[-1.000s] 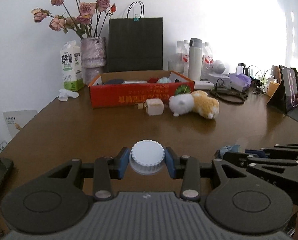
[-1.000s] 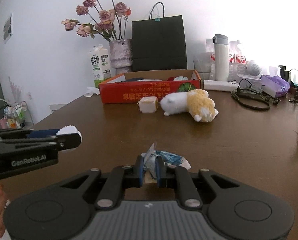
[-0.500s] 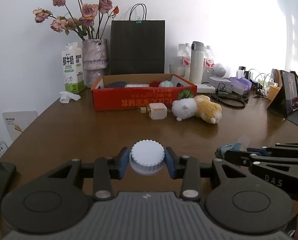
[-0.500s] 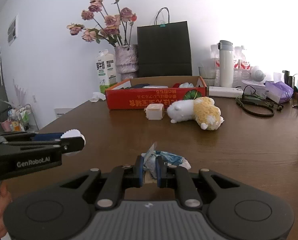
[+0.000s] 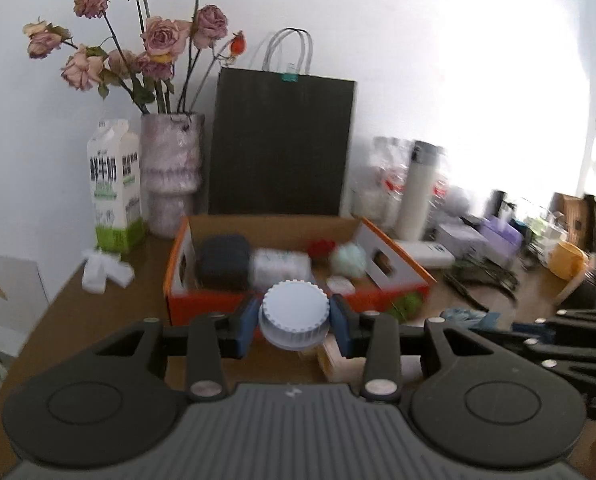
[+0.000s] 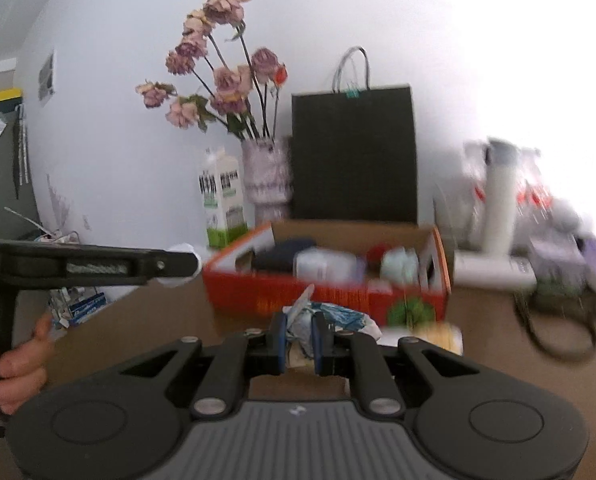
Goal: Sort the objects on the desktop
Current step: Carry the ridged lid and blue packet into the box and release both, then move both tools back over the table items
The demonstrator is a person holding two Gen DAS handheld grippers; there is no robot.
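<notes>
In the left wrist view, the left gripper (image 5: 293, 326) is seen with its jaws clamped on a white ribbed cap (image 5: 293, 316), one blue pad pressed to each side. What the cap belongs to is hidden below the jaws. Just beyond the jaws an orange cardboard box (image 5: 201, 308) is seen on the brown table (image 5: 97, 320), open at the top. Inside it a dark blue pouch (image 5: 223, 262), a white packet (image 5: 281, 266), a red item and a pale green ball (image 5: 349, 260) are blurred, and their make cannot be told. A cream block (image 5: 338, 360) is partly covered by the right-hand jaw. To the right of the jaws the right gripper (image 5: 494, 322) is cut off by the frame edge, a blue crumpled scrap showing at its tip. Behind the box a black paper bag (image 5: 281, 148), a vase of dried roses (image 5: 171, 176) and a milk carton (image 5: 115, 188) are seen. The clutter to the far right is smeared.

In the right wrist view, the right gripper (image 6: 300, 336) is shut on a crumpled blue and white wrapper (image 6: 338, 316), which spills out past the pads. The box (image 6: 257, 292) is seen straight ahead of the jaws, close. To the left the left gripper (image 6: 181, 264) is seen side-on, only a sliver of the white cap (image 6: 179, 248) showing past it. A hand (image 6: 13, 356) on its grip is cut off at the edge
</notes>
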